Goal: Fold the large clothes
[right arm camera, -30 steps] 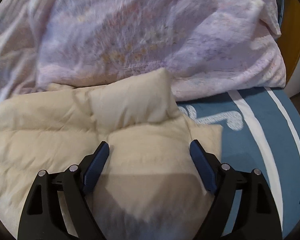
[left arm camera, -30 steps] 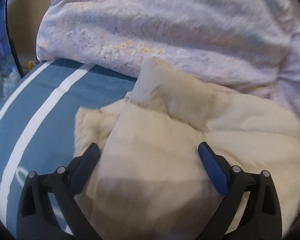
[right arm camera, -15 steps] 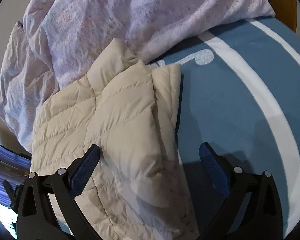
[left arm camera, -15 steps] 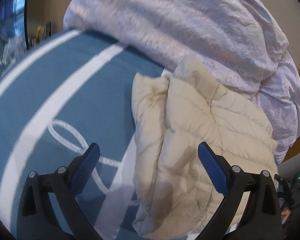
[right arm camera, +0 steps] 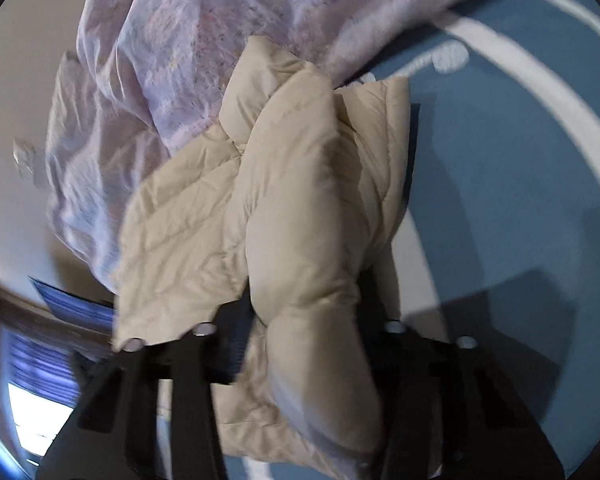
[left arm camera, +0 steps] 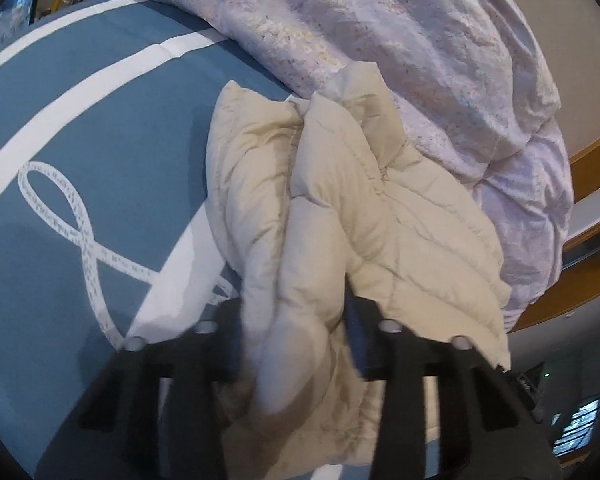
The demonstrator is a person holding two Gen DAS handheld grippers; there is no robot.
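Observation:
A cream quilted puffer jacket lies folded on a blue bedspread with white stripes. My left gripper is shut on a thick bunched fold of the jacket's near left edge; the blue pads are buried in the fabric. In the right wrist view the jacket bulges up between the jaws, and my right gripper is shut on its near right edge. The jacket's far end rests against a lilac duvet.
A crumpled lilac floral duvet is heaped behind the jacket and also shows in the right wrist view. Blue bedspread stretches to the right. A wooden bed frame and room clutter show beyond the duvet.
Both grippers were open over the jacket, moved out to its side edges, and have now closed on the fabric, bunching it up between the jaws.

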